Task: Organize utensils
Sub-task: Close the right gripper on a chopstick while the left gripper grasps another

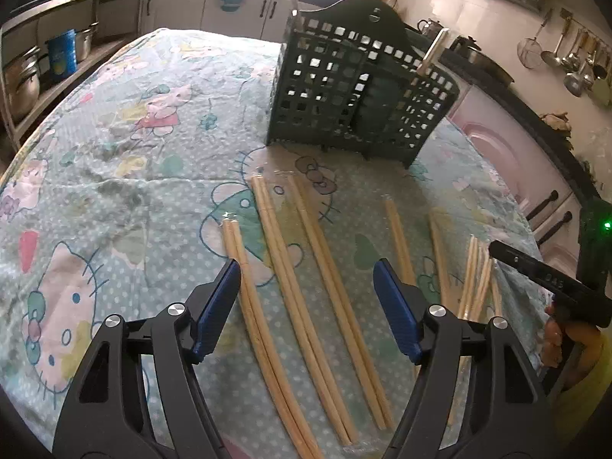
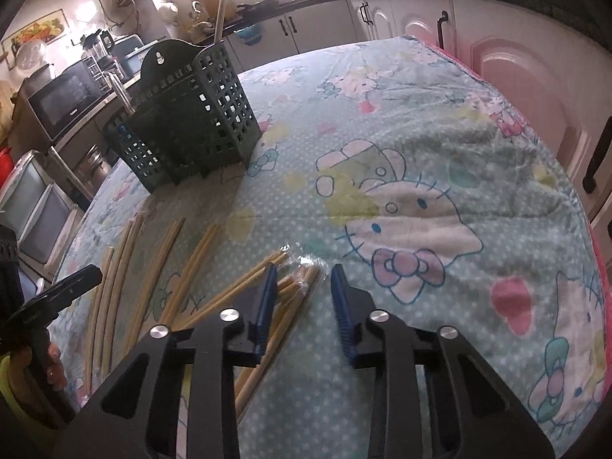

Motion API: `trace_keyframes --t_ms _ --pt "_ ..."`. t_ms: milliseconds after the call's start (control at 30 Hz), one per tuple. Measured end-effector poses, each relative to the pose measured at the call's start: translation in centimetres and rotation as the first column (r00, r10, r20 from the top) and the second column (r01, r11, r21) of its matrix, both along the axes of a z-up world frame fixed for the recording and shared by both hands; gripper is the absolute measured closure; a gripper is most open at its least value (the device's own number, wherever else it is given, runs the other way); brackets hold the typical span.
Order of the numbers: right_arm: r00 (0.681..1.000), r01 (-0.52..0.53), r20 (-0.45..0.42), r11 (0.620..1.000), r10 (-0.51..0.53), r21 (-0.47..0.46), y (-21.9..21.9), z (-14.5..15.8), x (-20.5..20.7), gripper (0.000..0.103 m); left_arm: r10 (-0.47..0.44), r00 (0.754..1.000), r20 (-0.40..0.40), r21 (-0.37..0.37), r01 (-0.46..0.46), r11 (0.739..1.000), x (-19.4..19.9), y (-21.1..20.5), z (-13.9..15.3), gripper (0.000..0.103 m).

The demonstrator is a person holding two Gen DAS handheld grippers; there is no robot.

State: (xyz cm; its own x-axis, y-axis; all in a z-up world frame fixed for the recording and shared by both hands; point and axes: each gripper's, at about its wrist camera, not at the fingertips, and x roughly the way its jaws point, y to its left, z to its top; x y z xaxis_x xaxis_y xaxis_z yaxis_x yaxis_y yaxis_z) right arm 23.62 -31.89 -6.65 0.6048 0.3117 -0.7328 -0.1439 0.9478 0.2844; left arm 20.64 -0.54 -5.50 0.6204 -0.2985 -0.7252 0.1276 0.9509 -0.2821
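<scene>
Several pairs of pale wooden chopsticks [image 1: 290,267] lie side by side on the cartoon-print tablecloth [image 1: 134,153]. My left gripper [image 1: 308,287] hovers low over them, open, its blue pads [image 1: 218,306] straddling the three left pairs without touching. A plastic-wrapped chopstick bundle [image 2: 294,290] lies further right; my right gripper [image 2: 304,271] is open around its tips, which sit close to the left pad [image 2: 267,294], with a gap on the right side. The dark green perforated utensil holder [image 1: 344,88] [image 2: 191,122] stands upright behind, one chopstick [image 2: 218,19] poking out of it.
The table drops off towards pink cupboard doors [image 2: 516,88] on one side and shelves with steel pots [image 1: 23,80] on the other. A hand holds the right gripper's body [image 1: 550,275] at the left view's right edge. Ladles hang on the wall [image 1: 573,61].
</scene>
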Motion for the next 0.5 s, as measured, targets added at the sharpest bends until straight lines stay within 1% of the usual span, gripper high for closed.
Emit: trace_keyframes --t_ms 167,300,400,467,500 --pt "1.000 -0.015 0.027 1.000 0.016 -0.021 0.2 0.4 0.0 0.096 0.020 1.000 -0.020 -0.016 -0.021 1.000 1.0 0.7 -0.3 0.040" --pt "0.999 -0.018 0.044 1.000 0.019 -0.024 0.2 0.7 -0.2 0.098 0.033 0.999 -0.031 -0.011 -0.034 0.999 1.8 1.2 -0.6 0.042" --pt "0.999 -0.022 0.048 0.999 0.023 -0.023 0.1 0.9 -0.2 0.099 0.046 0.998 -0.039 -0.012 -0.046 0.999 2.4 1.5 -0.7 0.049" --pt "0.998 -0.024 0.052 1.000 0.025 -0.020 0.0 1.1 -0.1 0.100 0.057 0.997 -0.045 -0.015 -0.058 0.998 2.8 1.9 -0.8 0.057" --pt "0.998 -0.024 0.055 1.000 0.025 -0.020 0.0 1.2 -0.1 0.100 0.061 0.997 -0.050 -0.024 -0.062 0.998 2.9 2.1 -0.8 0.058"
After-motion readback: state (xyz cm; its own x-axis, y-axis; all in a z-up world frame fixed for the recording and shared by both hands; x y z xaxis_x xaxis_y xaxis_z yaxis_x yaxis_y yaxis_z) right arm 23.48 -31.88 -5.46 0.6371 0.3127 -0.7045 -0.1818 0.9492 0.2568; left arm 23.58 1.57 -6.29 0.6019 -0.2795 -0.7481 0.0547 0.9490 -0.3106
